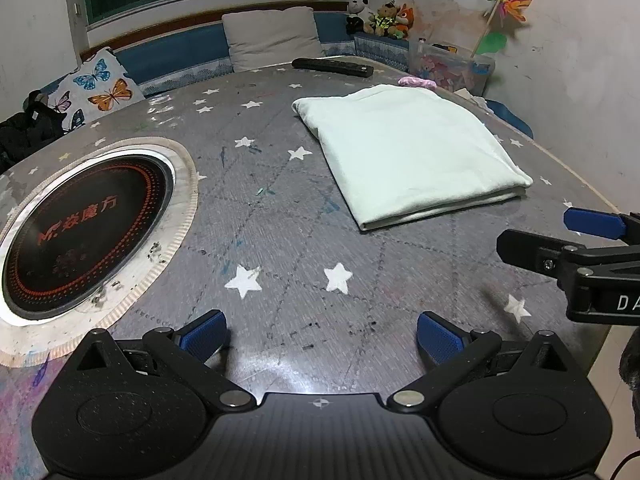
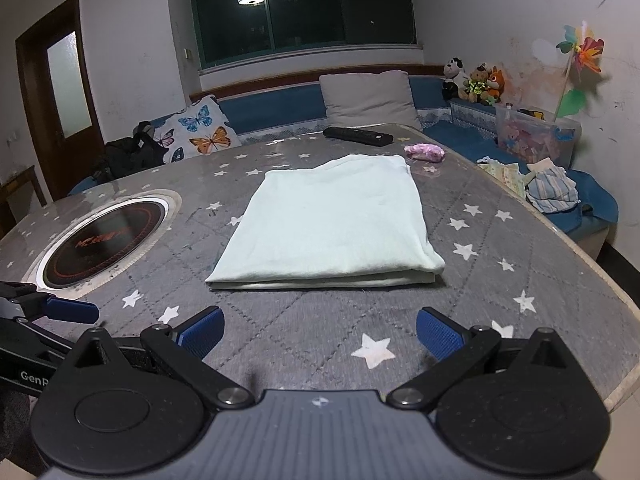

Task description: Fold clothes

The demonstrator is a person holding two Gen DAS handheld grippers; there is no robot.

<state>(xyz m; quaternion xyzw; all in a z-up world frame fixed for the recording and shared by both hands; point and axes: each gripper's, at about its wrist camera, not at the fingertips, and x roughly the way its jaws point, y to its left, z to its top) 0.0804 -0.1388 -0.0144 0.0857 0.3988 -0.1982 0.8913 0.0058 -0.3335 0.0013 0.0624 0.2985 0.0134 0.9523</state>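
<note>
A pale mint cloth (image 1: 408,152) lies folded into a flat rectangle on the grey star-patterned table (image 1: 280,240); it also shows in the right wrist view (image 2: 332,224). My left gripper (image 1: 322,342) is open and empty, low over the table, near and to the left of the cloth. My right gripper (image 2: 318,338) is open and empty, just in front of the cloth's near folded edge. The right gripper also shows at the right edge of the left wrist view (image 1: 560,236). The left gripper's blue fingertip (image 2: 72,311) shows at the left in the right wrist view.
A round black induction cooktop (image 1: 84,236) is set into the table at the left. A black remote (image 1: 332,67) and a small pink item (image 2: 425,153) lie at the far side. Cushions, plush toys, a clear toy box (image 2: 536,140) and loose clothes (image 2: 548,188) sit on the bench beyond.
</note>
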